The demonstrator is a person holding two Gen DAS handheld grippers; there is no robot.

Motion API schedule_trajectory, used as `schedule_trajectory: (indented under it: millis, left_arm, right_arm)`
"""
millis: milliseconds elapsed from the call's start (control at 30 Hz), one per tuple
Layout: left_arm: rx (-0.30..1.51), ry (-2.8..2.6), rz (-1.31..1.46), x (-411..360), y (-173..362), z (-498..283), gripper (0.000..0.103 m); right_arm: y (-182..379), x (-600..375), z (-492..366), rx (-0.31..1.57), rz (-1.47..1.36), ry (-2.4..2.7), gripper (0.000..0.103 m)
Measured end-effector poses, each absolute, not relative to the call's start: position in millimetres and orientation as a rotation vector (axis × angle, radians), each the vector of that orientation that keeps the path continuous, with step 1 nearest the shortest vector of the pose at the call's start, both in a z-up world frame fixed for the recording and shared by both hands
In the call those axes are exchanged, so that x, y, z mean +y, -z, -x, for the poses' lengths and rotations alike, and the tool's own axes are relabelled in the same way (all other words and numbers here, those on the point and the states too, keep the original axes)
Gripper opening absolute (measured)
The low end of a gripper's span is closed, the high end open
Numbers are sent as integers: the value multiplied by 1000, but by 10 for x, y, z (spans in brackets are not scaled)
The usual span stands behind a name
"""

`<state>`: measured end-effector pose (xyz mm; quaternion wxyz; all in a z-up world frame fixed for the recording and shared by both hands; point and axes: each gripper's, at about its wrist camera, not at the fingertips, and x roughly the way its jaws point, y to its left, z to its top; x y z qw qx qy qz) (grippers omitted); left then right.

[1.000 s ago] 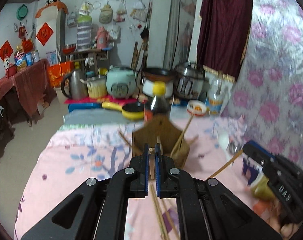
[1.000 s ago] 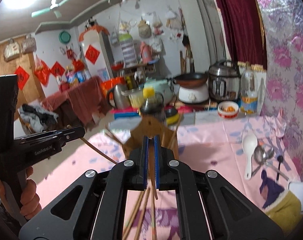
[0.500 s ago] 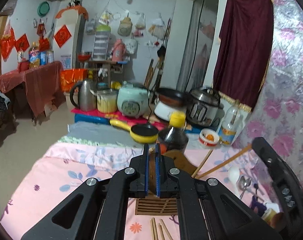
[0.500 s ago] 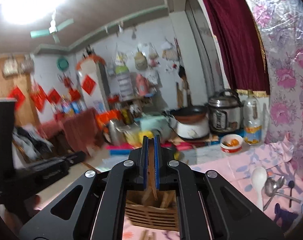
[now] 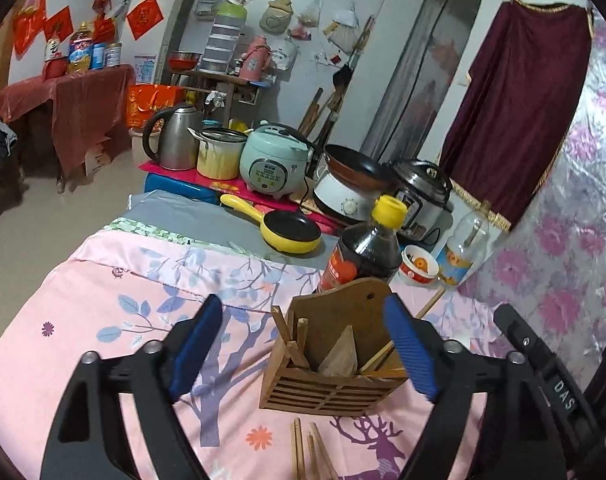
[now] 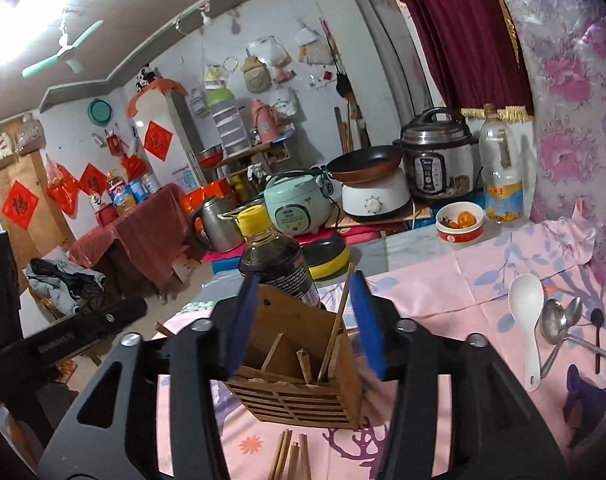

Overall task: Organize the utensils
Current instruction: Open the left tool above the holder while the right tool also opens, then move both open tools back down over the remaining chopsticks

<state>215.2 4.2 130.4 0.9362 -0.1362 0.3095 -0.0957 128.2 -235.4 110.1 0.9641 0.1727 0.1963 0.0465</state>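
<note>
Left wrist view sits just behind its gripper's fingers, tilted down over the pink cloth (image 5: 103, 300), close on the wooden holder (image 5: 331, 368), facing the appliances at the far edge. Right wrist view looks the same way from further right and flatter, taking in ceiling, holder (image 6: 299, 376) close between its fingers and spoons (image 6: 551, 332) by the right edge. Both share the holder, dark bottle (image 5: 363, 256) and rice cooker (image 6: 299, 204).
</note>
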Motion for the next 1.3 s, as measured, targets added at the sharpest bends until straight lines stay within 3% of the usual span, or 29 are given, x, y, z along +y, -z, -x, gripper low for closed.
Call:
schedule_trajectory:
  millis: [200,733,967,1100,1300]
  left_arm:
    - [635,192,298,89,-1330,-2144,90]
    - [634,132,223,128,-1342,-1683,94]
    - [605,92,147,86,-1047,-1163,97]
    - [666,63,94,123,-613,-954,97]
    - [688,21,-30,44,-281,-707,97]
  right_arm:
    - [-1160,-2341,-1236,373,-327,-91,66]
    - [-1234,-2197,-723,383,-291,-93,73]
    - [-1248,-2127,-312,384,-236,-82,82]
    - [-950,-2147,-27,386,-188,-61,92]
    - [-182,-2257,0,615,-157,-28,92]
